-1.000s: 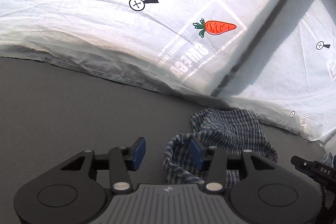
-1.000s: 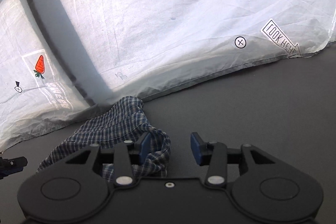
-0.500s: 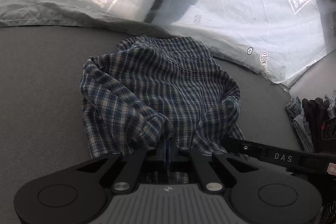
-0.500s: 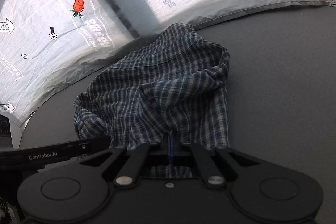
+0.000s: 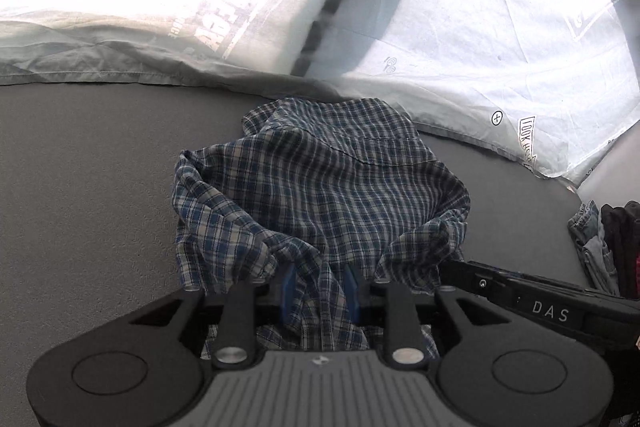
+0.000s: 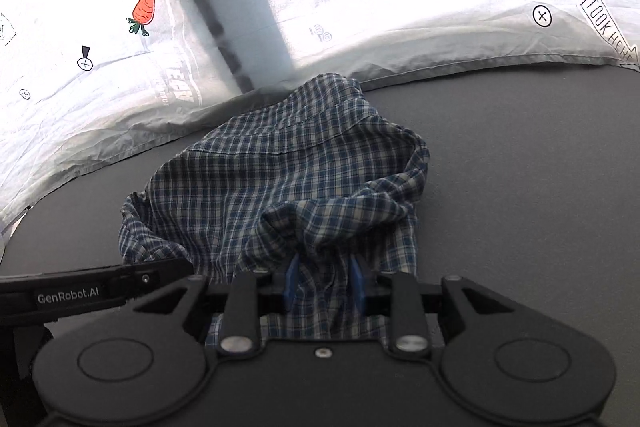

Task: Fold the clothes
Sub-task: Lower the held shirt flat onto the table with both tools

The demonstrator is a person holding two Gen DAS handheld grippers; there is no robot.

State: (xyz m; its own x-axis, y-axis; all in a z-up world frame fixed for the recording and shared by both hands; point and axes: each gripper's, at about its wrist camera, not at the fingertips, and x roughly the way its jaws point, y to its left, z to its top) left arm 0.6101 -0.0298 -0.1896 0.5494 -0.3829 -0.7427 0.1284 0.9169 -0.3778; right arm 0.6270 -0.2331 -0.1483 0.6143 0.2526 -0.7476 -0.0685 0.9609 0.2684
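A blue and white checked shirt (image 5: 320, 187) lies crumpled on the dark grey tabletop (image 5: 80, 187), its far edge touching the white sheet. In the left wrist view my left gripper (image 5: 320, 287) is at the shirt's near edge. Its jaws are opening, and a bunch of cloth hangs loose between the blue pads. In the right wrist view the same shirt (image 6: 288, 167) gathers toward my right gripper (image 6: 325, 283). Those jaws are opening too, with a fold of cloth between them. The two grippers stand close, side by side: a finger of the right one (image 5: 520, 291) crosses the left view.
A white printed sheet (image 5: 440, 27) with carrot and cross marks rises behind the shirt, also in the right view as the sheet (image 6: 400, 7). A pile of other clothes (image 5: 608, 247) lies at the right edge. Bare grey table (image 6: 540, 187) stretches to the right.
A second ago both grippers stood open at the shirt's edge. Half a second ago both were shut on the cloth. Now the pads stand apart again, the cloth between them.
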